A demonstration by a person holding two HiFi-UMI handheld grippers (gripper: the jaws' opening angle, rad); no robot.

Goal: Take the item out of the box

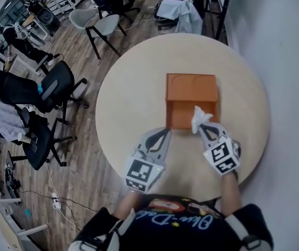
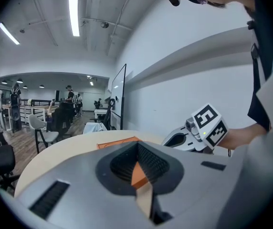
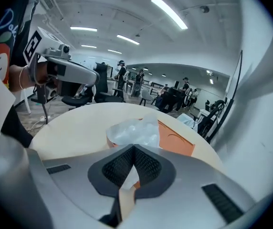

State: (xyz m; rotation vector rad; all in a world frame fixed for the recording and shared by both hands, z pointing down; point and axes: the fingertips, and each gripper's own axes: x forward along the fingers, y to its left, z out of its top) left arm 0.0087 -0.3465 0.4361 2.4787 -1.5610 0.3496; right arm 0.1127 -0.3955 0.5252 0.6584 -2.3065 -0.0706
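An orange box (image 1: 191, 101) lies open on the round table (image 1: 134, 98), its lid flat at the far side. A crumpled white plastic-wrapped item (image 1: 200, 118) sticks up at the box's near right corner, and my right gripper (image 1: 205, 127) is shut on it. In the right gripper view the white item (image 3: 134, 130) bulges just past the gripper (image 3: 134, 150), with the box (image 3: 177, 141) behind it. My left gripper (image 1: 163, 133) is shut with nothing in it, just short of the box's near left corner. In the left gripper view the box (image 2: 120, 142) shows beyond the gripper (image 2: 137, 148).
Black office chairs (image 1: 45, 93) and a grey chair (image 1: 94, 22) stand on the wooden floor left of and behind the table. A white wall (image 1: 290, 61) runs close along the right. Bare tabletop lies left of the box. People stand far off in the room.
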